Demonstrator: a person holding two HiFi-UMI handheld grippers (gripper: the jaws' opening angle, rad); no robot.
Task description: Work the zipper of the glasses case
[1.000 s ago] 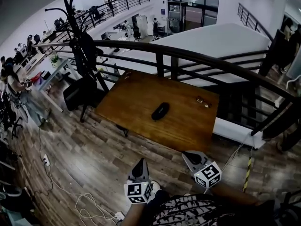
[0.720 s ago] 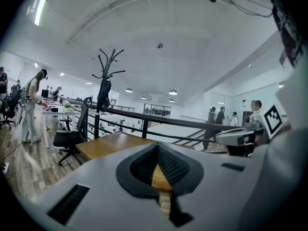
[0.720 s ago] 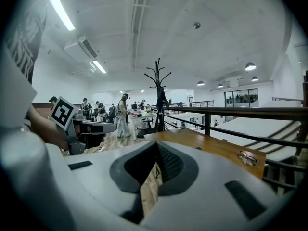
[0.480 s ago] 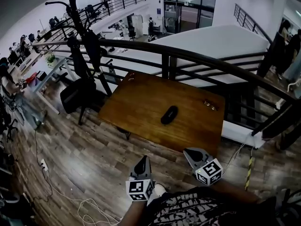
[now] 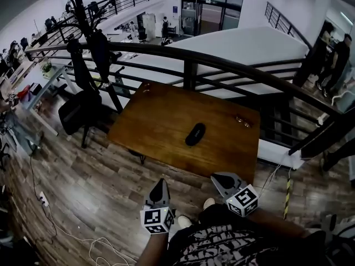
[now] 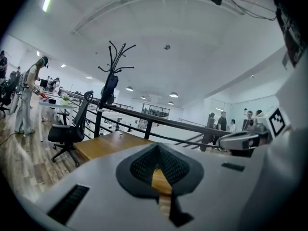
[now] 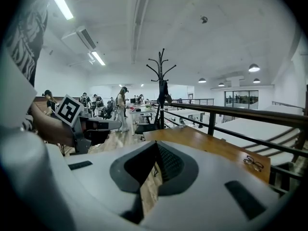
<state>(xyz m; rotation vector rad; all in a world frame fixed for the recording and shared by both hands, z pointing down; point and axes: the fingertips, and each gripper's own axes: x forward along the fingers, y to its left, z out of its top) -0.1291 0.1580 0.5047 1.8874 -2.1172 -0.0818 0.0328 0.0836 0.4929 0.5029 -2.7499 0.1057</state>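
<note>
Nearest me, my left hand-held gripper and right hand-held gripper hover over the plank floor, each with jaws pressed together and empty, just short of the surface. The glasses case, a dark smooth oval, lies mid-surface with open wood around it. Spectacles sit far right. Left stand a black chair and a coat rack, and behind the surface runs a curved metal railing.
</note>
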